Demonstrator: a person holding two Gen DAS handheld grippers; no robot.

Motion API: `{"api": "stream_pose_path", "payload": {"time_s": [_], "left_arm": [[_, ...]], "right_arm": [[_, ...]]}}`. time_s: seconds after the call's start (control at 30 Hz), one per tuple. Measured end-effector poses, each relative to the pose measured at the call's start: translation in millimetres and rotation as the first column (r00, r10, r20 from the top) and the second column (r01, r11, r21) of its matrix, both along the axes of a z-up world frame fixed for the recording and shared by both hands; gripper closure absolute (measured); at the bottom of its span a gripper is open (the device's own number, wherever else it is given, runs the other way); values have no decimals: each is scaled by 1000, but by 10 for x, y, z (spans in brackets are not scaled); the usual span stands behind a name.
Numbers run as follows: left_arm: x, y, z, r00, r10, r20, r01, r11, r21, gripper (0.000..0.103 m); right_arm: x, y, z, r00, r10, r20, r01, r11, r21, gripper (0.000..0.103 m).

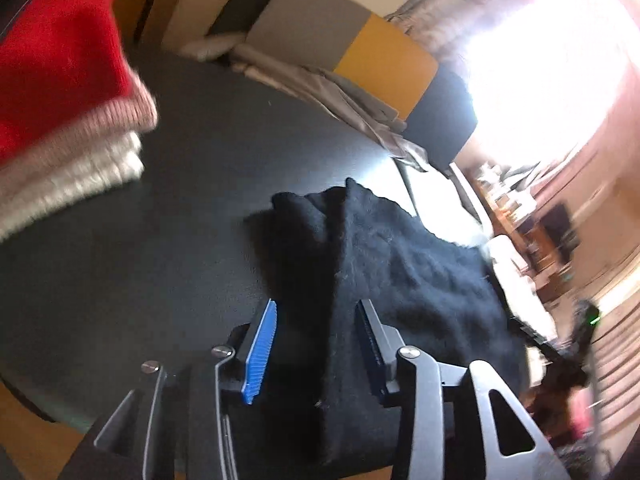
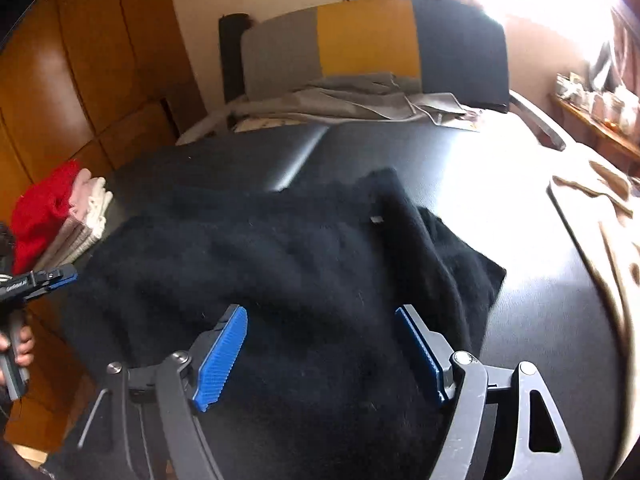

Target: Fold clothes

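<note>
A black knitted sweater (image 2: 288, 264) lies spread and partly folded on the black table (image 2: 532, 264). It also shows in the left wrist view (image 1: 392, 264). My right gripper (image 2: 320, 312) is open, its blue pads wide apart just above the sweater's near part, holding nothing. My left gripper (image 1: 316, 308) is open over the sweater's left edge, with cloth lying between its jaws but not pinched. The left gripper also shows at the left edge of the right wrist view (image 2: 60, 274), beside the sweater.
A stack of folded clothes, red on top of pink and white (image 1: 60, 92), sits on the table's left side; it also shows in the right wrist view (image 2: 60, 212). Grey cloth (image 2: 360, 100) lies at the far edge before a grey, yellow and black chair back (image 2: 368, 40). A beige garment (image 2: 600, 224) lies at right.
</note>
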State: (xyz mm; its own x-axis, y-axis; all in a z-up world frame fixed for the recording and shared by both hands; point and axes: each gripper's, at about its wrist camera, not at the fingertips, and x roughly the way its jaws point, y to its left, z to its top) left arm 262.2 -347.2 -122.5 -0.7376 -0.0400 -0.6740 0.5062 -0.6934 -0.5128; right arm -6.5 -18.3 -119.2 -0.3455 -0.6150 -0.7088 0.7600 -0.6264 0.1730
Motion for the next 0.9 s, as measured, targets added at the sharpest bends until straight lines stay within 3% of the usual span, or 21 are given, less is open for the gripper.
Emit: {"api": "stream_pose_path", "payload": {"time_s": [0.1,0.23,0.33,0.47,0.5,0.53,0.57,0.7,0.83,0.9], "left_arm": [[-145,-95,-63,999,-31,12,30,998,55,53],[-419,-135,-223,993,-89,71,83,992,91,52],[-555,-189,-302,993,-98,67,90,988,124,51],[-705,-269,-356,993,-105,51,94,977,190,53],[-717,-267,-364,993,-99,60,86,979,184,56],[-728,-265,-373,993,-93,69,79,981,177,74],[-736,-266,-382,993,-86,75,72,982,174,82],[-716,-350,-388,997,-44,67,29,977,209,87],[-750,-432,-255,997,-42,72,29,985,168,87],[-765,-498,-169,996,-41,75,30,989,148,87]], "right_arm": [[-123,-30,-20,998,19,58,-16,999,-46,26],[-264,-59,-174,993,39,113,-37,999,-23,26],[-361,-6,-309,992,45,122,-43,999,-22,25],[-370,105,-431,993,57,101,-45,992,-115,24],[-365,109,-437,994,57,97,-45,992,-119,24],[-360,113,-444,994,57,93,-45,991,-123,24],[-355,117,-450,994,57,89,-45,991,-128,24],[-393,128,-432,992,67,108,-53,990,-132,24],[-439,26,-264,977,115,178,-106,993,-61,25],[-402,-31,-107,974,181,139,-179,984,-24,25]]}}
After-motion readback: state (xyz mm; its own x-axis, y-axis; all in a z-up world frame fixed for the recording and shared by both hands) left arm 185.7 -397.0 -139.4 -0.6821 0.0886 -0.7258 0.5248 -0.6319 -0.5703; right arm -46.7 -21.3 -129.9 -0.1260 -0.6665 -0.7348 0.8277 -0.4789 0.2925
